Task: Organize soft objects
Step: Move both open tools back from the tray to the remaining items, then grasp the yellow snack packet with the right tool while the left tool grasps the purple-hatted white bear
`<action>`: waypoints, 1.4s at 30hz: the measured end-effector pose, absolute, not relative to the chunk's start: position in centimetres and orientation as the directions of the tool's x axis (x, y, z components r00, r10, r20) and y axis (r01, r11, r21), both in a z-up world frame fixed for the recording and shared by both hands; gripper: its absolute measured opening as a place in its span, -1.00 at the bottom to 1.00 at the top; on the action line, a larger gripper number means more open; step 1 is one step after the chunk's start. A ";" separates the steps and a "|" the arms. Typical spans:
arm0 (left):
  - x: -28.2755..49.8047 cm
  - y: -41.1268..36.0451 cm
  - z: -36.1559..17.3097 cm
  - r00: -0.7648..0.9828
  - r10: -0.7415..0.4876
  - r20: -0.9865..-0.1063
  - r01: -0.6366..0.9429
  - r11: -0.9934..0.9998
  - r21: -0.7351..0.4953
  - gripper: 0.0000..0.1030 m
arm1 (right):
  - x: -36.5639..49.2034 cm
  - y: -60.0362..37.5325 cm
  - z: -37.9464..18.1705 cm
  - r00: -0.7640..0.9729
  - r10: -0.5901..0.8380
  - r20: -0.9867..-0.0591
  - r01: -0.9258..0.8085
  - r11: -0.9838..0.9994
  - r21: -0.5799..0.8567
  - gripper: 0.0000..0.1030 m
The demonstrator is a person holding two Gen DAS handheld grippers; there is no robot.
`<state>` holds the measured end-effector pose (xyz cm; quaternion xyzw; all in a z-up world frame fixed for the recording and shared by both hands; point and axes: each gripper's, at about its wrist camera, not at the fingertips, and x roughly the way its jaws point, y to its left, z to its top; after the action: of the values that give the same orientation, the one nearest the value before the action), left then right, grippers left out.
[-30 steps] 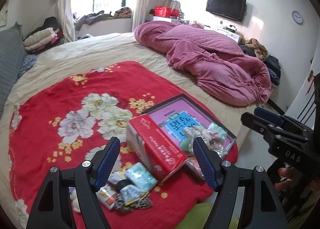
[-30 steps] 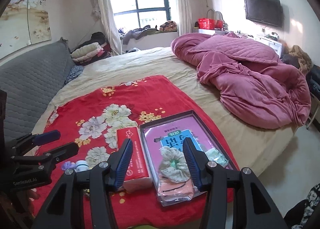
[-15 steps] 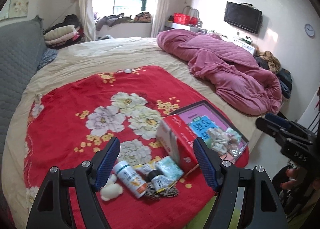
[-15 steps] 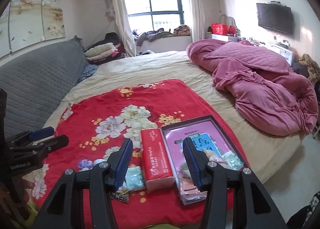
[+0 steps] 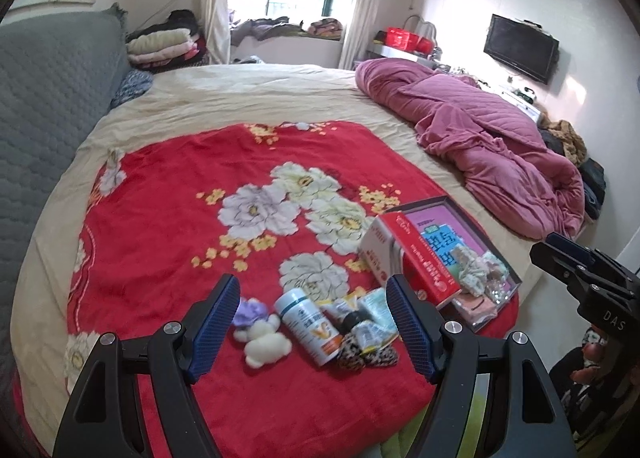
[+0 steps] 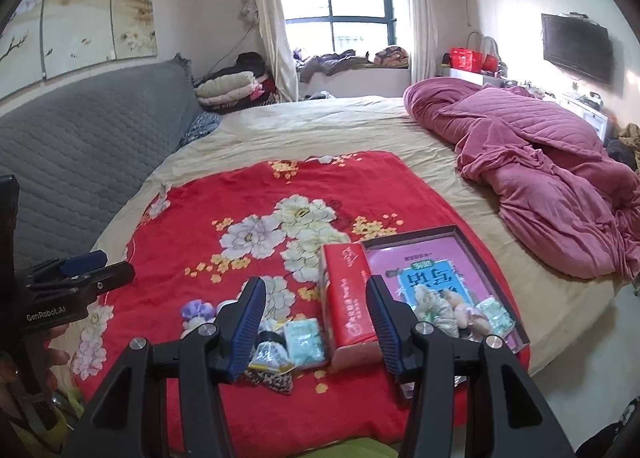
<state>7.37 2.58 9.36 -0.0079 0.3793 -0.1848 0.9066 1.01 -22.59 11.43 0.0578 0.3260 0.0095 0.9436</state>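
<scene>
Left claw spread wide and empty above the red floral blanket, white plush and purple plush lying between its fingers beside a white bottle, right claw likewise spread and empty over the red tissue pack, shallow box just right of it holding soft items

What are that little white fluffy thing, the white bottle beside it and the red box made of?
White fluffy thing: looks like plush or cotton; fuzzy, lumpy outline, matte.
White bottle: probably plastic; smooth, slightly glossy, with a printed label.
Red box: could be a soft film tissue pack or thin card; glossy printed faces, slightly rounded edges.
</scene>
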 end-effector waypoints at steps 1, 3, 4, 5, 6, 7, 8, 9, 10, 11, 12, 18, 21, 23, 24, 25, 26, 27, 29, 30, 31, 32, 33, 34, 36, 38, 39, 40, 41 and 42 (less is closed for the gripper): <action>7.2 2.8 9.2 0.642 -0.340 -0.687 0.328 0.932 -0.154 0.49 | 1.0 -22.3 11.2 0.785 0.061 -0.617 0.014 0.993 0.116 0.00; 7.0 3.3 8.7 0.638 -0.332 -0.695 0.320 0.935 -0.153 0.49 | 1.1 -21.5 10.8 0.776 0.068 -0.627 0.002 0.994 0.110 0.00; 6.9 3.5 8.5 0.636 -0.331 -0.698 0.318 0.935 -0.153 0.49 | 1.2 -21.1 10.5 0.772 0.071 -0.632 -0.004 0.994 0.108 0.00; 6.8 3.7 8.3 0.635 -0.329 -0.699 0.316 0.936 -0.154 0.49 | 1.2 -20.8 10.3 0.768 0.074 -0.637 -0.008 0.994 0.106 0.00; 6.8 4.0 8.2 0.635 -0.326 -0.700 0.310 0.938 -0.155 0.49 | 1.3 -20.5 10.1 0.763 0.078 -0.641 -0.012 0.994 0.108 0.00; 6.7 4.2 8.1 0.635 -0.326 -0.700 0.307 0.938 -0.158 0.49 | 1.4 -20.2 9.8 0.759 0.083 -0.646 -0.017 0.994 0.108 0.00; 6.6 4.4 8.0 0.634 -0.326 -0.702 0.304 0.939 -0.162 0.49 | 1.4 -19.9 9.5 0.755 0.086 -0.650 -0.023 0.994 0.105 0.00; 6.6 4.6 7.8 0.632 -0.327 -0.703 0.300 0.939 -0.167 0.49 | 1.5 -19.6 9.3 0.752 0.087 -0.654 -0.027 0.994 0.102 0.00; 6.6 4.8 7.6 0.632 -0.324 -0.704 0.296 0.940 -0.168 0.49 | 1.6 -19.3 9.1 0.748 0.088 -0.658 -0.031 0.995 0.097 0.00; 6.5 5.0 7.4 0.631 -0.320 -0.707 0.292 0.942 -0.166 0.49 | 1.6 -19.1 8.9 0.745 0.090 -0.661 -0.035 0.995 0.096 0.00; 6.5 5.2 7.1 0.631 -0.314 -0.710 0.287 0.944 -0.163 0.49 | 1.6 -18.9 8.7 0.742 0.093 -0.664 -0.040 0.995 0.095 0.00; 6.7 5.9 5.4 0.614 -0.282 -0.737 0.267 0.953 -0.142 0.49 | 2.2 -18.0 7.7 0.725 0.119 -0.678 -0.063 0.992 0.107 0.00; 6.8 6.1 4.3 0.599 -0.276 -0.751 0.263 0.955 -0.141 0.49 | 2.5 -17.3 7.1 0.717 0.126 -0.686 -0.080 0.992 0.098 0.00; 6.8 6.1 3.7 0.592 -0.272 -0.759 0.263 0.955 -0.137 0.49 | 2.6 -17.0 6.8 0.712 0.133 -0.689 -0.090 0.991 0.098 0.00; 6.9 5.9 3.2 0.585 -0.267 -0.766 0.260 0.956 -0.135 0.49 | 2.6 -16.9 6.5 0.710 0.138 -0.691 -0.096 0.990 0.099 0.00; 7.0 5.9 2.8 0.578 -0.266 -0.771 0.258 0.956 -0.137 0.49 | 2.7 -16.7 6.3 0.707 0.139 -0.693 -0.097 0.990 0.099 0.00; 7.1 5.8 2.5 0.574 -0.268 -0.774 0.259 0.956 -0.139 0.49 | 2.8 -16.7 6.0 0.703 0.138 -0.698 -0.096 0.990 0.099 0.00; 7.1 5.7 2.2 0.569 -0.268 -0.777 0.259 0.956 -0.140 0.49 | 3.0 -16.8 5.6 0.698 0.139 -0.703 -0.094 0.990 0.102 0.00; 7.1 5.6 1.6 0.562 -0.272 -0.781 0.261 0.954 -0.145 0.49 | 3.1 -16.8 5.1 0.690 0.138 -0.710 -0.091 0.990 0.104 0.00; 7.1 5.4 1.2 0.556 -0.270 -0.786 0.261 0.955 -0.143 0.49 | 3.3 -16.8 4.8 0.685 0.135 -0.716 -0.089 0.991 0.101 0.00; 7.2 5.3 0.9 0.550 -0.269 -0.791 0.262 0.955 -0.142 0.49 | 3.4 -16.8 4.5 0.680 0.131 -0.721 -0.086 0.991 0.099 0.00; 7.2 5.2 0.5 0.544 -0.269 -0.795 0.264 0.954 -0.142 0.49 | 3.5 -16.9 4.1 0.676 0.131 -0.725 -0.084 0.991 0.101 0.00; 7.3 5.1 0.2 0.540 -0.266 -0.798 0.263 0.955 -0.140 0.49 | 3.7 -16.9 3.7 0.669 0.133 -0.732 -0.084 0.991 0.104 0.00; 7.4 5.1 -0.1 0.536 -0.263 -0.803 0.260 0.956 -0.139 0.49 | 3.8 -16.8 3.4 0.662 0.132 -0.738 -0.083 0.991 0.103 0.00; 7.5 5.0 -0.6 0.532 -0.260 -0.806 0.256 0.957 -0.140 0.49 | 4.1 -16.6 2.7 0.652 0.131 -0.747 -0.087 0.991 0.098 0.00; 7.6 5.0 -1.2 0.526 -0.255 -0.811 0.251 0.958 -0.139 0.49 | 4.5 -16.4 2.1 0.644 0.137 -0.753 -0.094 0.991 0.099 0.00; 7.8 5.0 -1.6 0.520 -0.255 -0.815 0.251 0.958 -0.140 0.49 | 4.7 -16.3 1.8 0.639 0.138 -0.757 -0.095 0.990 0.100 0.00; 7.9 5.0 -1.9 0.512 -0.257 -0.819 0.252 0.957 -0.143 0.49 | 4.9 -16.3 1.5 0.634 0.140 -0.760 -0.098 0.990 0.101 0.00; 8.0 5.0 -2.2 0.507 -0.258 -0.823 0.251 0.957 -0.145 0.49 | 5.1 -16.2 1.3 0.630 0.145 -0.763 -0.102 0.989 0.104 0.00; 8.2 5.0 -2.6 0.501 -0.251 -0.829 0.246 0.959 -0.141 0.49 | 5.3 -16.0 1.0 0.625 0.145 -0.767 -0.104 0.989 0.102 0.00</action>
<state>8.19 5.02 -2.62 -0.0023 0.4786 -0.1433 0.8662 5.32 -16.02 1.01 0.0239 0.4274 0.0693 0.9011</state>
